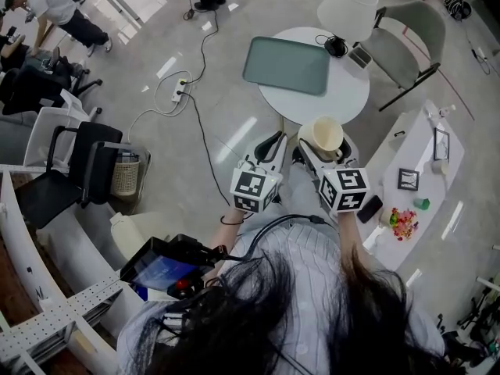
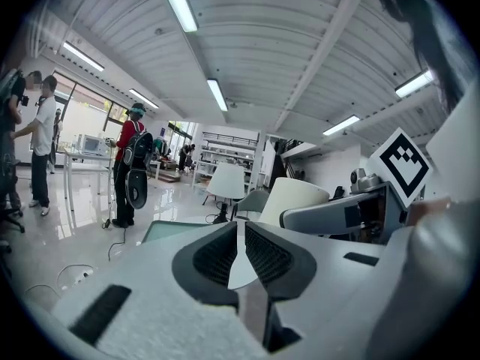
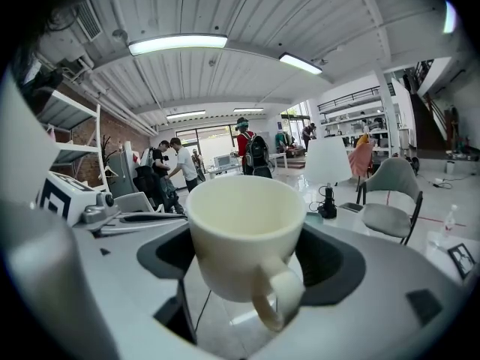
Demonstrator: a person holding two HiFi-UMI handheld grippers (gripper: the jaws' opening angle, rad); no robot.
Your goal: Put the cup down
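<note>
A cream cup (image 3: 244,235) with its handle toward the camera sits upright between the jaws of my right gripper (image 3: 247,265), which is shut on it. In the head view the cup (image 1: 323,135) hangs in the air just short of the round white table (image 1: 348,92), above the floor. In the left gripper view the cup (image 2: 294,198) shows at the right, held by the other tool. My left gripper (image 1: 269,148) is beside it on the left, its jaws (image 2: 240,255) pressed together with nothing between them.
A teal tray (image 1: 287,65) lies on the round table, with a white lamp (image 1: 348,8) and a dark charger behind it. A grey chair (image 1: 406,41) stands at the table's right. A white side table (image 1: 422,178) with small items is on the right. Cables cross the floor.
</note>
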